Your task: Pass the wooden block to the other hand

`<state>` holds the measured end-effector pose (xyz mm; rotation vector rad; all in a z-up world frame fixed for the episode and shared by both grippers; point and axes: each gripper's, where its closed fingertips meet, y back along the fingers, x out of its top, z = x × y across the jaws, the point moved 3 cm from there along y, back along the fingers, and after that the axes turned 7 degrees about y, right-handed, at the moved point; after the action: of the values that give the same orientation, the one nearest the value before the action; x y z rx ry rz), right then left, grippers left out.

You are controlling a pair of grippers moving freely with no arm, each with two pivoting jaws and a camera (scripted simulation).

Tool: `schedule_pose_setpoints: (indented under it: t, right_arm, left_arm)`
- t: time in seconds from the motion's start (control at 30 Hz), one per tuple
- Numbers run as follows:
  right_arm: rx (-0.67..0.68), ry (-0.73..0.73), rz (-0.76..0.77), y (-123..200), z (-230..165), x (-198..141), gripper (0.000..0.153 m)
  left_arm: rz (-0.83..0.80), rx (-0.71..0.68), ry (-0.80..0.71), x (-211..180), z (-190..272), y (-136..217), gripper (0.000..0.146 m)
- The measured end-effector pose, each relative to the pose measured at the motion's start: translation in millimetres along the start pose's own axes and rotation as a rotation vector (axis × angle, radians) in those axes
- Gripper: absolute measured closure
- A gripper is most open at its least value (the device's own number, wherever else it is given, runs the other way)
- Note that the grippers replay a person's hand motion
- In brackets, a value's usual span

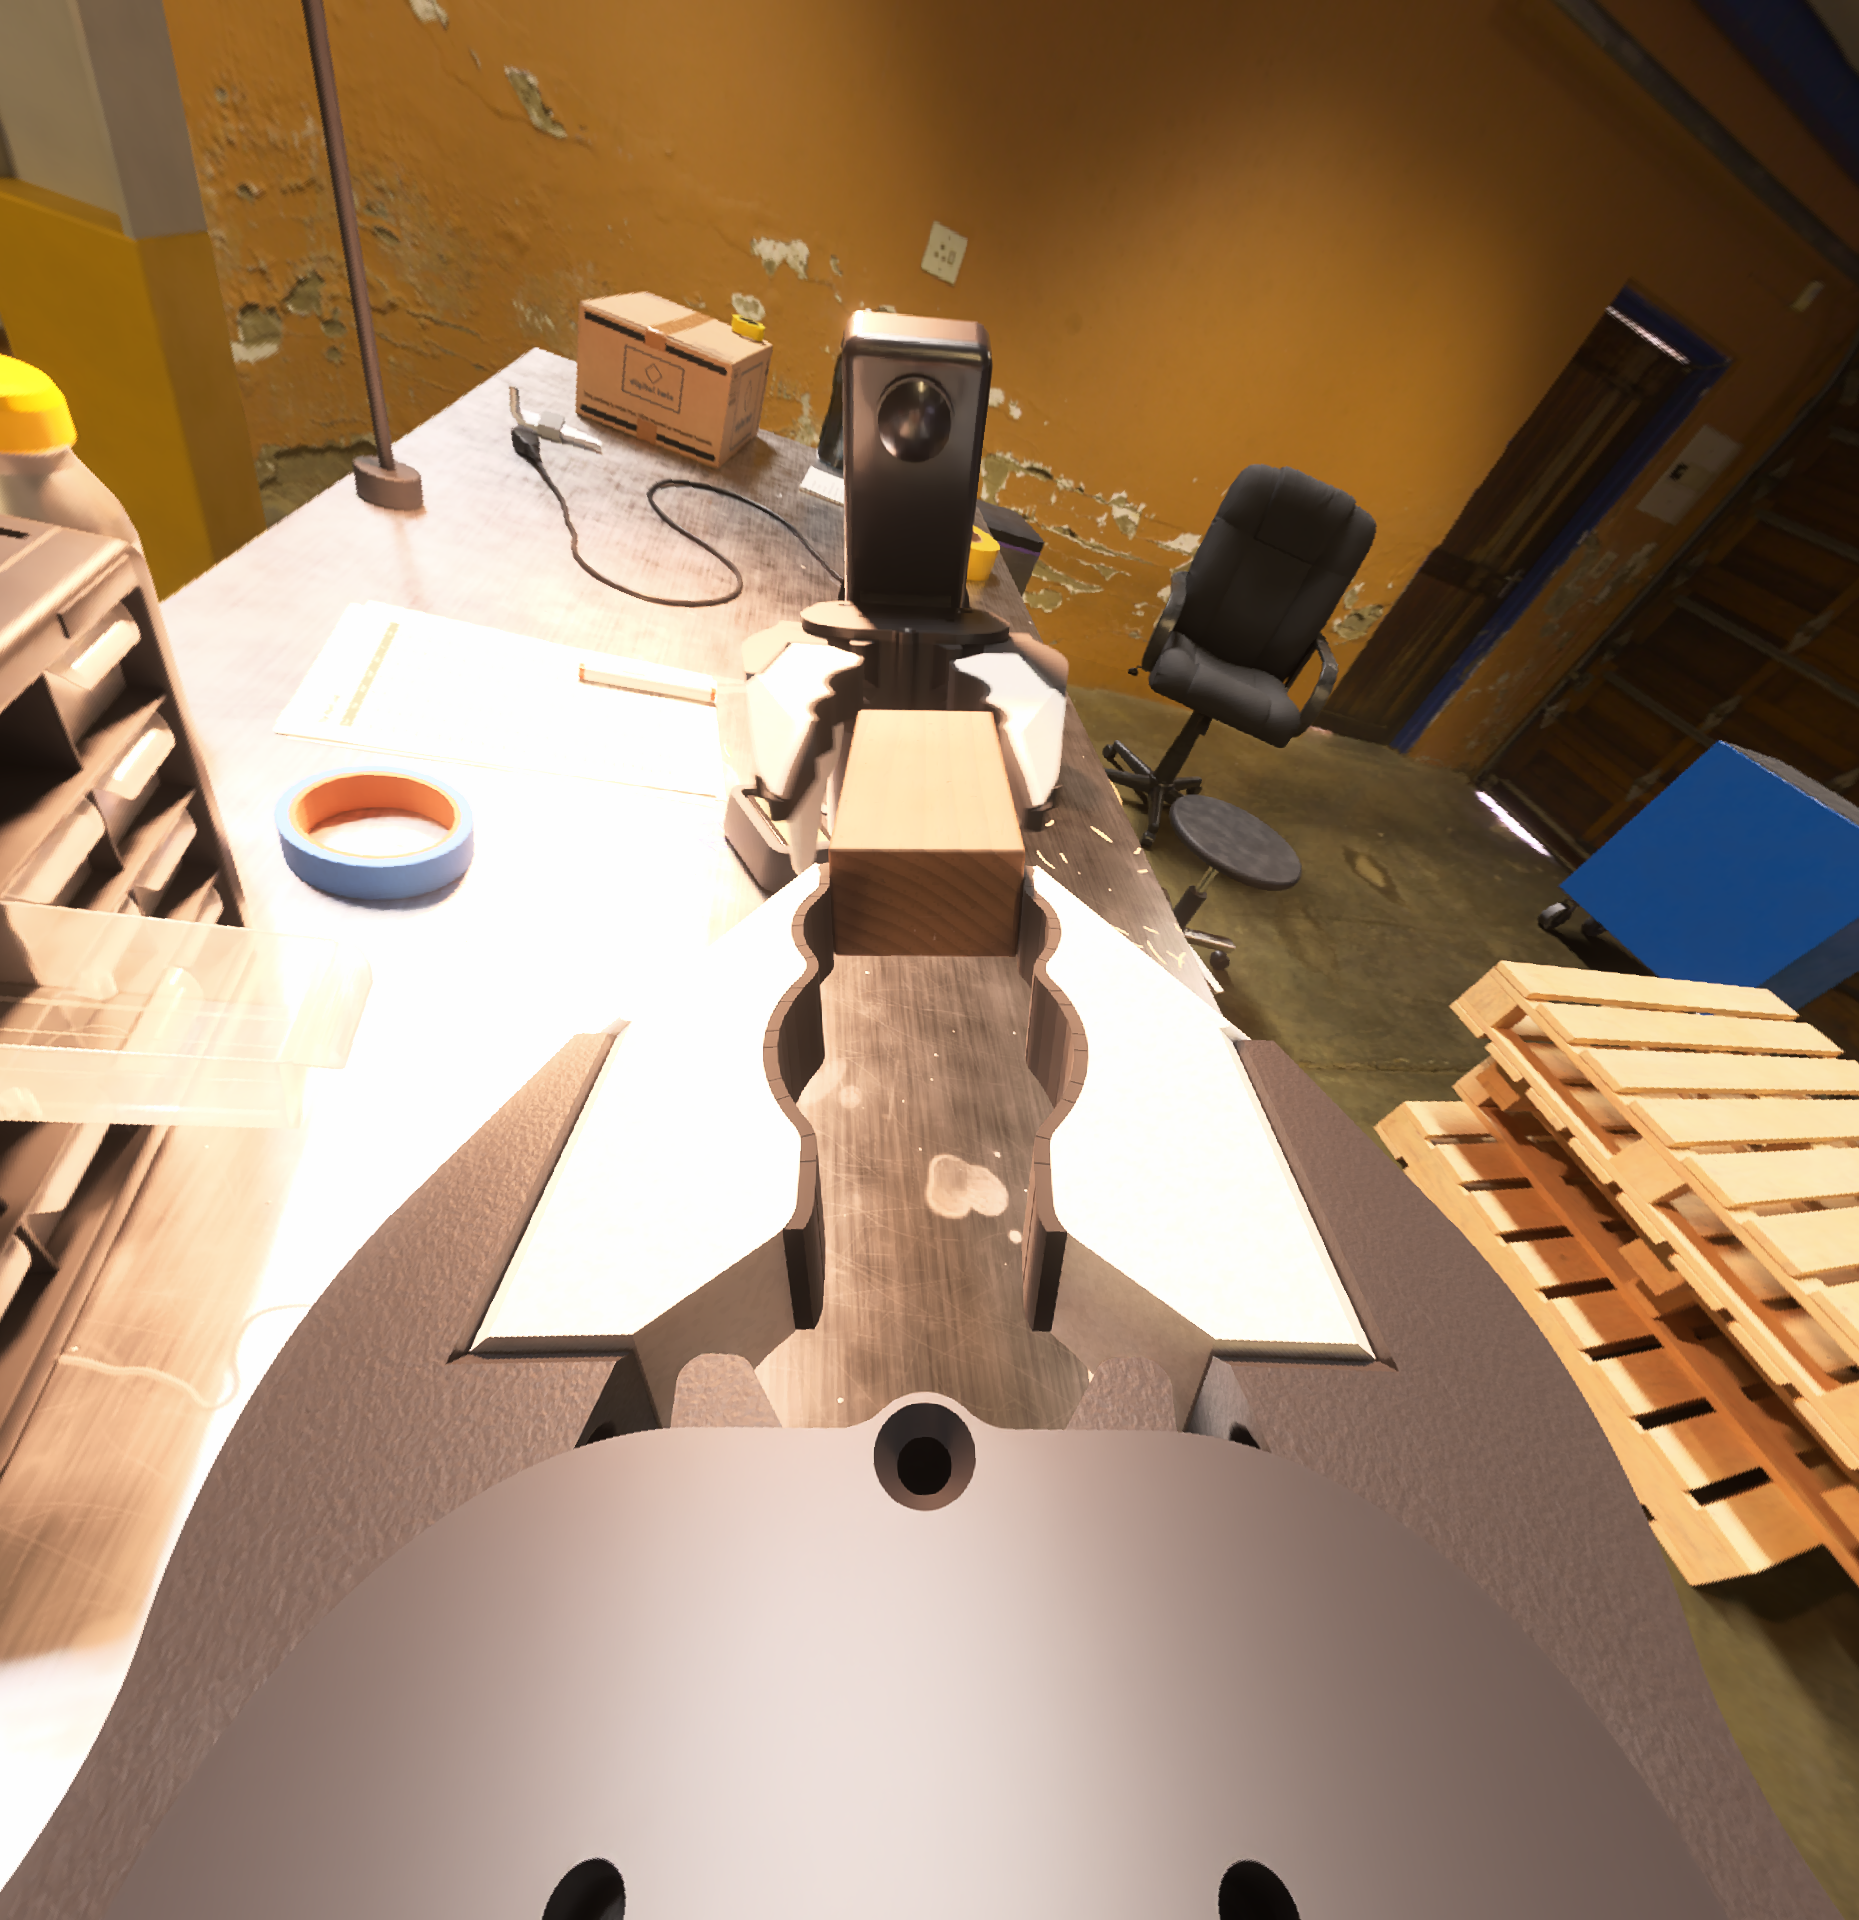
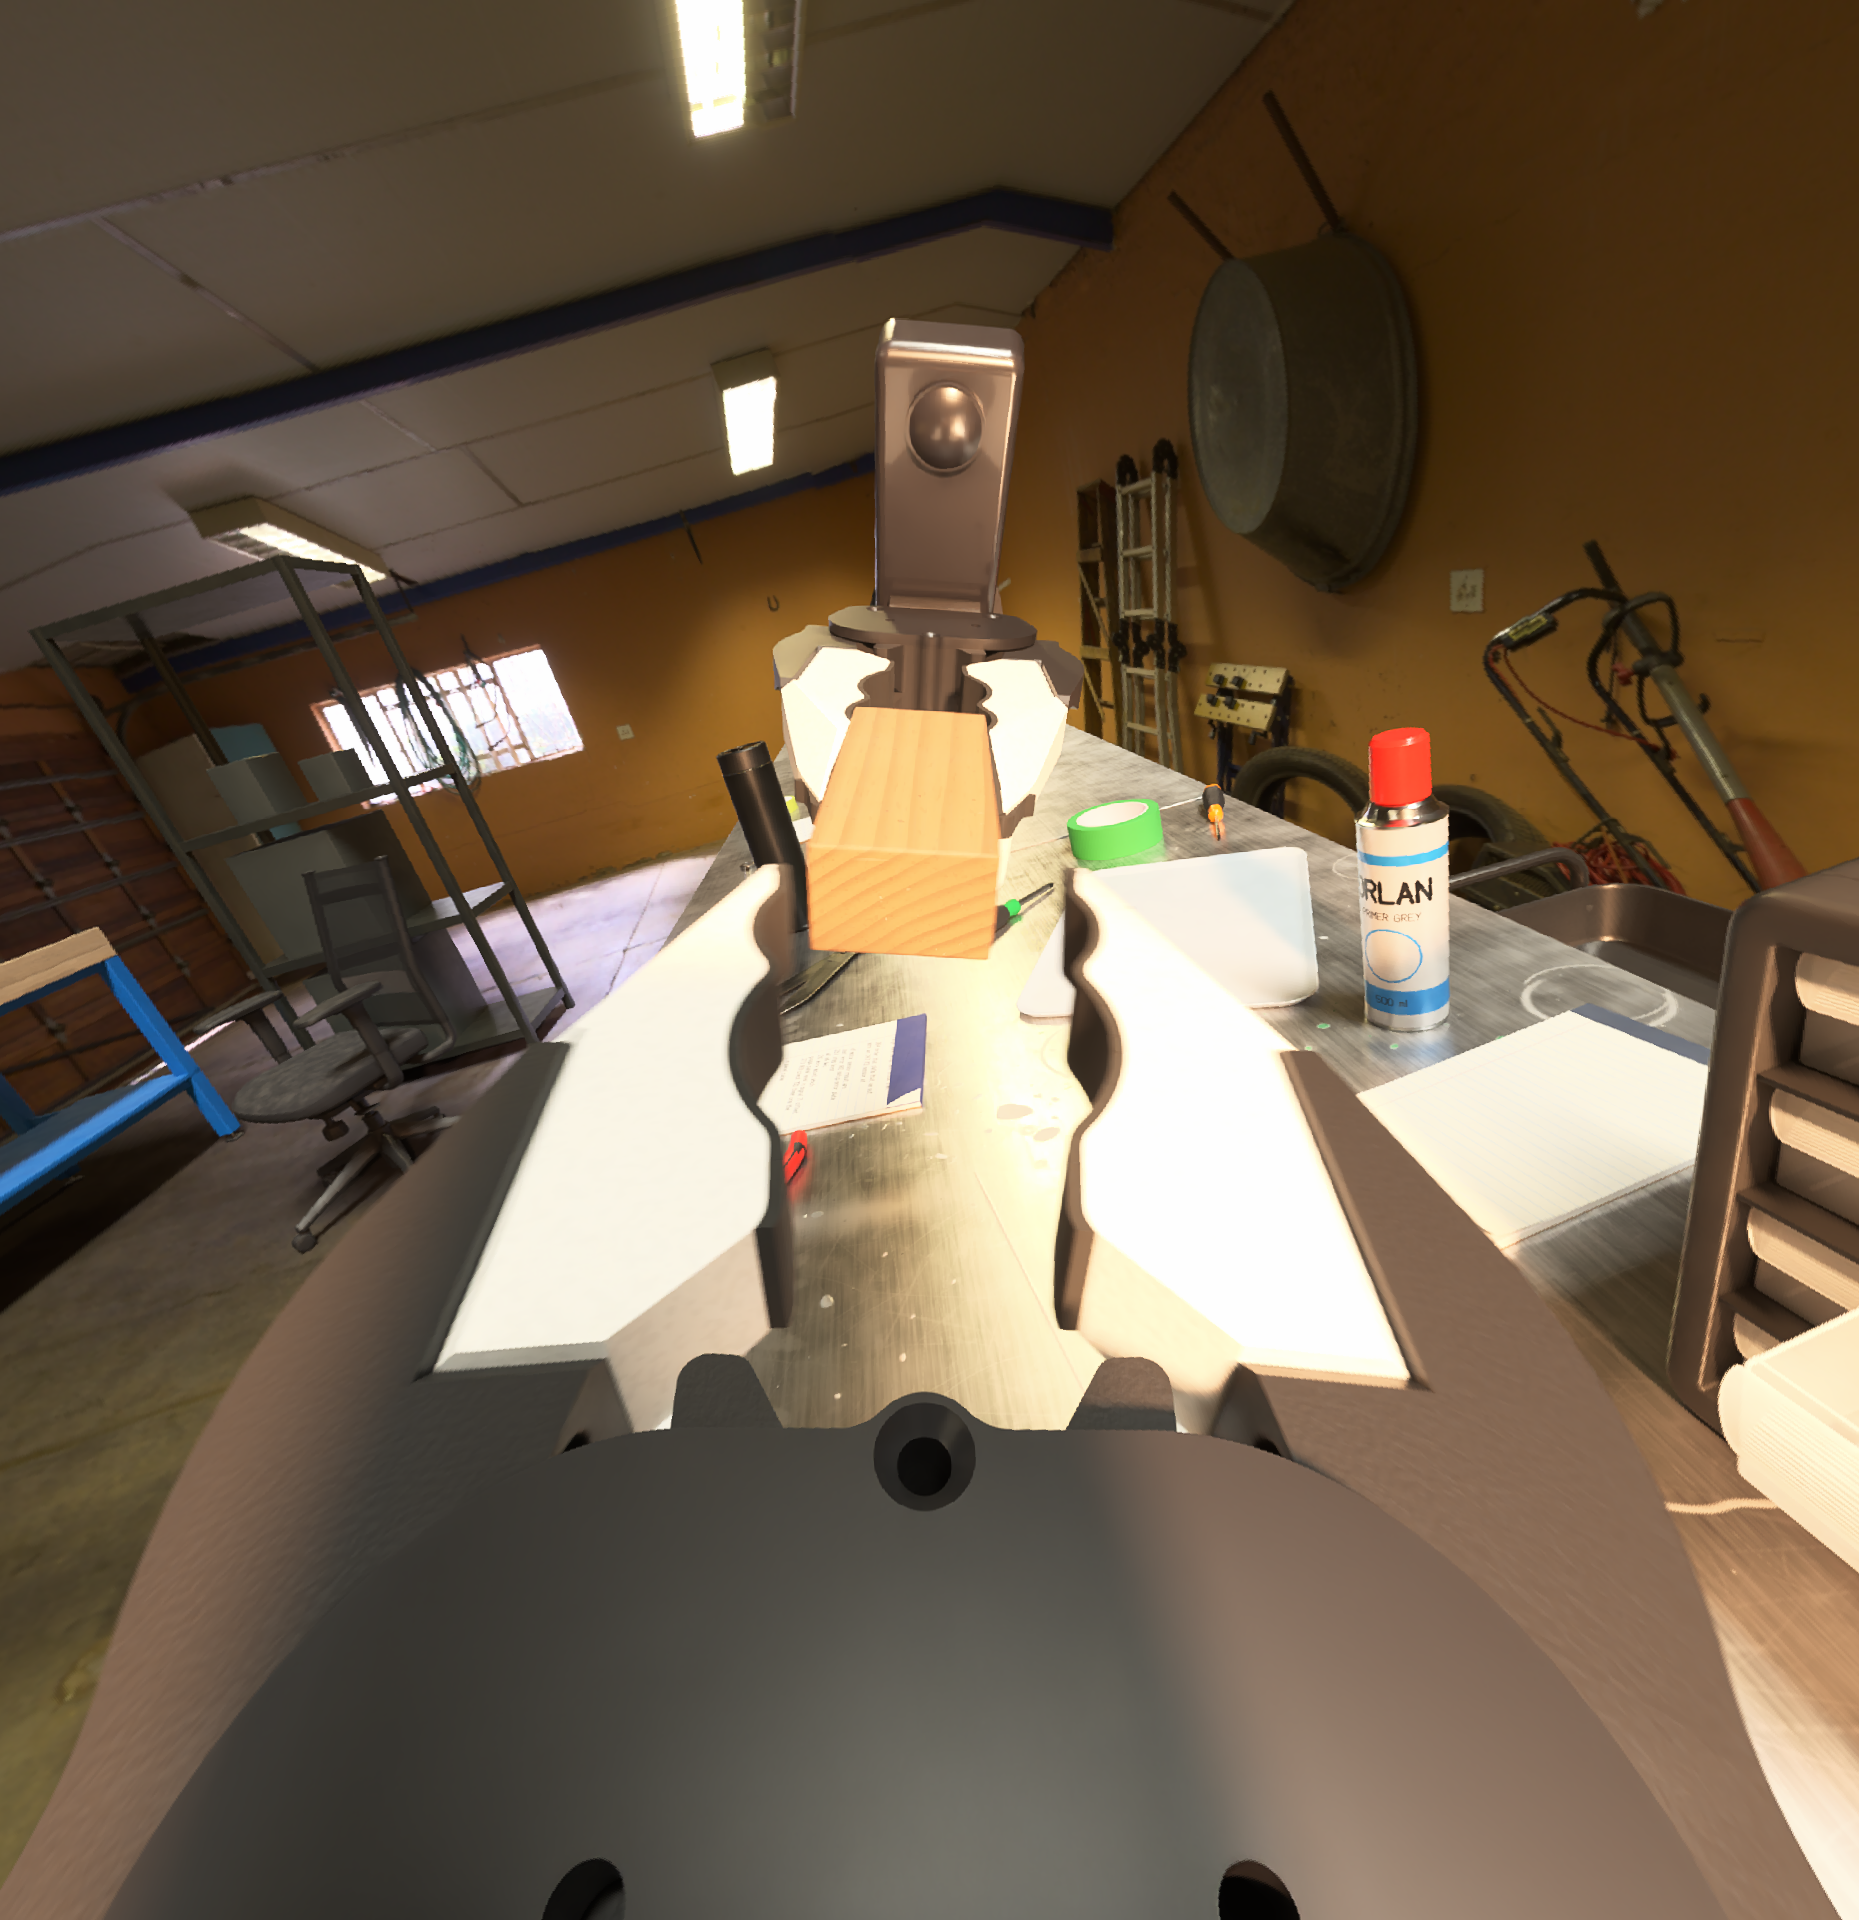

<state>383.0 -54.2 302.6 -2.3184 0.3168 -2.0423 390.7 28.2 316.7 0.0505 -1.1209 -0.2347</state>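
In the left wrist view, the left claw (image 1: 923,899) is clenched on the near end of the wooden block (image 1: 925,821), both fingertips pressed flat to its sides, and the block is held in the air above the worktop (image 1: 551,540). Its far end sits between the fingers of the right claw (image 1: 909,727), which faces this one head-on; whether those fingers touch the wood cannot be told from here. A blue tape roll (image 1: 376,831) lies on the worktop well to the side. In the right wrist view, the right claw (image 2: 925,904) is released: its 2 fingers stand clearly apart, the block (image 2: 904,842) sits nearer 1 of them, and a visible gap is left on the other side. The left claw (image 2: 920,717) beyond grips the far end. The main risk, as I judge it, is the left claw letting go before the right has closed; the block would drop to the worktop. Closing off-centre could also twist the block in the left claw's grip.
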Motion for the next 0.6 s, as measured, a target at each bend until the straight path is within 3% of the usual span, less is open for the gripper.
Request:
schedule_pose_setpoints:
  t: [0.03, 0.23, 0.33, 0.4, 0.6]
  right_arm:
    - [-0.002, 0.004, 0.003, -2.0, -0.2, -1.1, 0.116]
    - [-0.018, -0.008, 0.029, -3.9, 0.8, 1.5, 0.118]
    - [-0.042, -0.004, 0.038, 1.7, 5.2, 2.3, 0.118]
    - [-0.057, 0.024, 0.050, 3.7, 6.8, 3.4, 0.118]
    - [-0.185, 0.356, -0.048, -2.7, 0.3, 1.9, 0.118]
  left_arm:
    - [0.007, 0.004, -0.007, 0.3, 0.7, 1.3, 0.111]
    - [0.018, 0.028, -0.005, -1.2, 1.0, 5.2, 0.111]
    - [0.062, 0.016, 0.050, 0.2, 0.7, 16.3, 0.078]
    - [0.110, -0.004, 0.122, -0.5, -1.2, 24.9, 0.076]
    - [0.196, -0.133, 0.424, -16.6, -10.1, 47.6, 0.079]
